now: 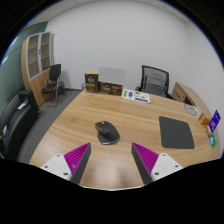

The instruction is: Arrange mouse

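A dark grey mouse [106, 131] lies on the wooden table [120, 112], just ahead of my fingers and slightly nearer the left one. A dark mouse mat [179, 131] lies flat on the table to the right of the mouse, well apart from it. My gripper [111, 159] is open and empty, its two magenta-padded fingers [76, 158] spread wide above the table's near part. Nothing stands between them.
Black office chairs stand at the left [17, 115], the far left [53, 80] and behind the table [153, 77]. A wooden shelf [38, 58] is at the far left. Small boxes [112, 89] sit at the table's far edge, and purple items [213, 119] at the right.
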Demonstrator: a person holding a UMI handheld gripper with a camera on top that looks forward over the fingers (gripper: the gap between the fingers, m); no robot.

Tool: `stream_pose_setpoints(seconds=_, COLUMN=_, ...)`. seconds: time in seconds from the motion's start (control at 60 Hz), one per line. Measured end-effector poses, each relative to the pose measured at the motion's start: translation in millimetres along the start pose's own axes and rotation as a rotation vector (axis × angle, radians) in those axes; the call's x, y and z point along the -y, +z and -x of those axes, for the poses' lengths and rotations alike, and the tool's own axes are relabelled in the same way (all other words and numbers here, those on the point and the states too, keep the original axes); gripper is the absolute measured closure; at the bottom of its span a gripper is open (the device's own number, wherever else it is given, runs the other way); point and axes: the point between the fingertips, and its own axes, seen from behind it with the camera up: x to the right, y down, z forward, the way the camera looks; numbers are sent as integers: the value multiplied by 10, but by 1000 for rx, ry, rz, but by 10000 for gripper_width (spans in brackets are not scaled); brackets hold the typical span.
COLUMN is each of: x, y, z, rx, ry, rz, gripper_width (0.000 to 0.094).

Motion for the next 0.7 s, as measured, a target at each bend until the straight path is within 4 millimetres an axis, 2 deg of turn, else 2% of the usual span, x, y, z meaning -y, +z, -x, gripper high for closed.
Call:
stream_pose_setpoints(seconds=0.1, x=32, y=406, z=58, rx=-20, ry=24, rz=3, gripper_width=77)
stream_pose_setpoints(seconds=0.233, x=31, y=850, z=133, rx=-54, ry=40, rz=24, gripper_width=78)
stream_pose_setpoints(seconds=0.35, x=42, y=1204, z=112, rx=-95, ry=40, rz=41, gripper_width=77)
stream_pose_setpoints(seconds=0.5, x=13, y=1535, z=37, rx=-128, ry=57, rz=75, gripper_width=78)
stream_pose_setpoints(seconds=0.617, x=-6, y=1676, z=9, rx=-134, ry=71, rz=94, gripper_width=82)
stream_pose_setpoints(seconds=0.7, x=60, y=1758, z=0, rx=-131, ry=85, rz=79, gripper_width=79)
